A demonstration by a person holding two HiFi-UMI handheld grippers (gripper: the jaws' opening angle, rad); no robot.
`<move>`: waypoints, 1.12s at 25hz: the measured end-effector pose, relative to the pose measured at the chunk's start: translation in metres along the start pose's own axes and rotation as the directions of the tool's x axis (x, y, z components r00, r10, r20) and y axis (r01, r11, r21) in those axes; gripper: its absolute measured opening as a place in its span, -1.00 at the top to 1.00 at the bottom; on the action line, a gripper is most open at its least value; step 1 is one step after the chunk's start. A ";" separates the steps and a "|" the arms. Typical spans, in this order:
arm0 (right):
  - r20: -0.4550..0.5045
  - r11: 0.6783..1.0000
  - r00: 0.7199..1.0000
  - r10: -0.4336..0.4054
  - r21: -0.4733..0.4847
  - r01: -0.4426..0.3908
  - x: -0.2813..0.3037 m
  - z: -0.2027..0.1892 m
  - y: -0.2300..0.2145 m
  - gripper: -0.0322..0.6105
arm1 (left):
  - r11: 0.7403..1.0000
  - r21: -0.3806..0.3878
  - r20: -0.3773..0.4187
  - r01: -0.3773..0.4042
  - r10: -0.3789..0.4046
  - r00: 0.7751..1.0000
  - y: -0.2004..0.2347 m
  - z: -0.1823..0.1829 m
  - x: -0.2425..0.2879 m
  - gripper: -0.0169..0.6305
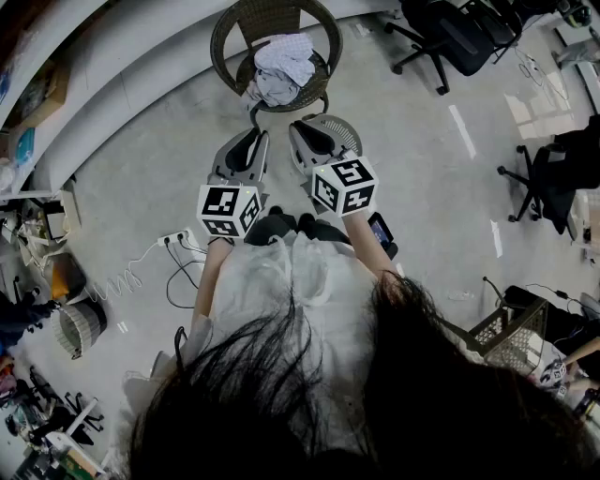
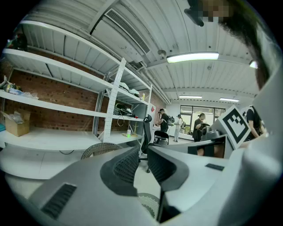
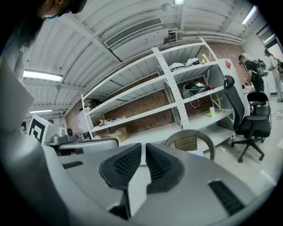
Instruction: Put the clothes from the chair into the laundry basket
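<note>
Head view: the person's hair (image 1: 309, 403) hides the lower frame and part of the laundry basket (image 1: 506, 333). Clothes (image 1: 281, 66) on the chair (image 1: 267, 17) lie heaped, garment count unclear. Gripper views: chair's lower part hidden behind the left gripper (image 2: 143, 152) and right gripper (image 3: 143, 150)

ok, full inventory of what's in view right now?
wicker chair: 1, brown, floor ahead of the person
clothes: 1 pile, white and grey, on the chair seat
laundry basket: 1, greyish lattice, floor at lower right
office chairs: 2, black, right side
power strip: 1, white, floor at left
shelving: white, against brick wall
left gripper: grey, jaws together, empty
right gripper: grey, jaws together, empty
</note>
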State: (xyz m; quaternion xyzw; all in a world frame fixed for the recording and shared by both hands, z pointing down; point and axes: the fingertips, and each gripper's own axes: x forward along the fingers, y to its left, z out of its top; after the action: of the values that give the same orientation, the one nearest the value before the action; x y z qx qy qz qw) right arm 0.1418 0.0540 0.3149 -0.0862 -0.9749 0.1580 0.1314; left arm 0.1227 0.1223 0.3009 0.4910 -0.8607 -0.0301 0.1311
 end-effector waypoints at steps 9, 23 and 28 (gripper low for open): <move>0.004 1.000 1.000 0.015 0.014 -0.015 0.000 0.002 -0.015 0.76 | 1.000 0.004 -0.005 -0.019 0.019 1.000 -0.004 -0.001 0.013 0.72; -0.037 0.997 0.997 0.071 0.004 -0.071 -0.009 -0.008 -0.038 0.76 | 0.997 -0.010 0.001 -0.072 0.072 0.997 -0.017 -0.009 0.030 0.72; -0.038 0.996 0.996 0.083 0.024 -0.082 -0.004 -0.008 -0.045 0.76 | 0.996 -0.002 -0.007 -0.084 0.084 0.996 -0.014 -0.009 0.035 0.72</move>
State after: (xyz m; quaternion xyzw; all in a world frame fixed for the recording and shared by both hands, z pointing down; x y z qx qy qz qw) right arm 0.1420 0.0133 0.3365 -0.1280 -0.9658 0.1727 0.1448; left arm 0.1197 0.0857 0.3137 0.4545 -0.8800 -0.0238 0.1356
